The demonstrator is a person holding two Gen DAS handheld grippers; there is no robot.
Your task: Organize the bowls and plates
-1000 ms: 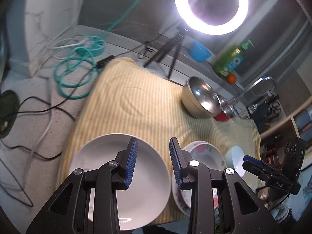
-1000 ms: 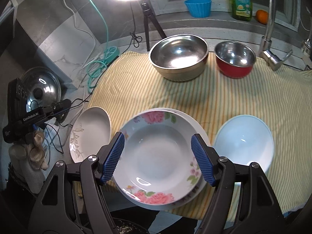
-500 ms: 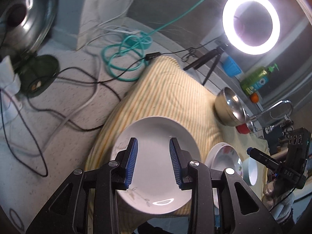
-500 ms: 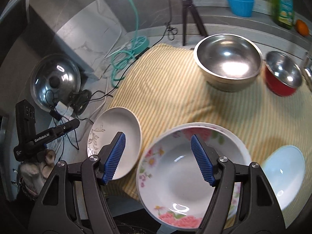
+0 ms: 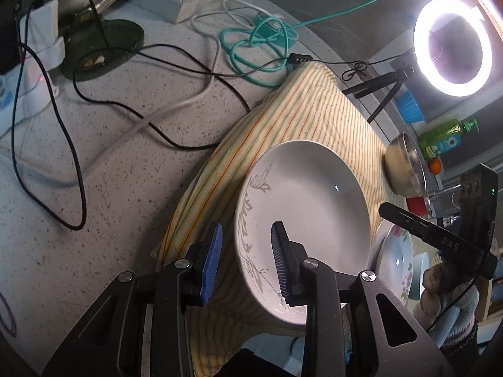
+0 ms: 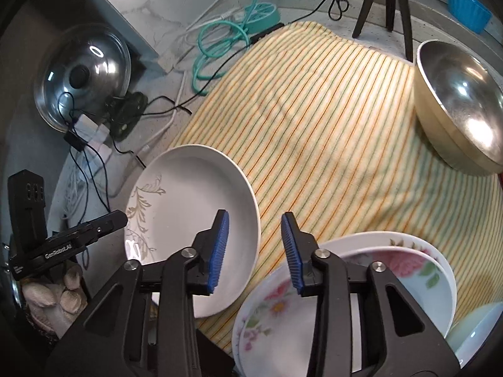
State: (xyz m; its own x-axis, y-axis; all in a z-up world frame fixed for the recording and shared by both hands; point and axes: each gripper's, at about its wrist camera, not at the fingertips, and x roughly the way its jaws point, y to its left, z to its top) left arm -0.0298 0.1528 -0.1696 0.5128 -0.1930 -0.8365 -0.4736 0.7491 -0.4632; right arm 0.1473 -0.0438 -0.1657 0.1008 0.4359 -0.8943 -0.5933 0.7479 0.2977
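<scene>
Blue-padded left tongs now straddle the near-left rim of the leaf-pattern white plate, jaws parted, not yet clamped; a second ago they hovered over its middle. Right tongs have swung left off the floral plate stack and narrowed, released, over this plate's right edge. Plate sits flat on the striped cloth. Steel bowl lies far right of it. Likely next: lift it onto the stack.
</scene>
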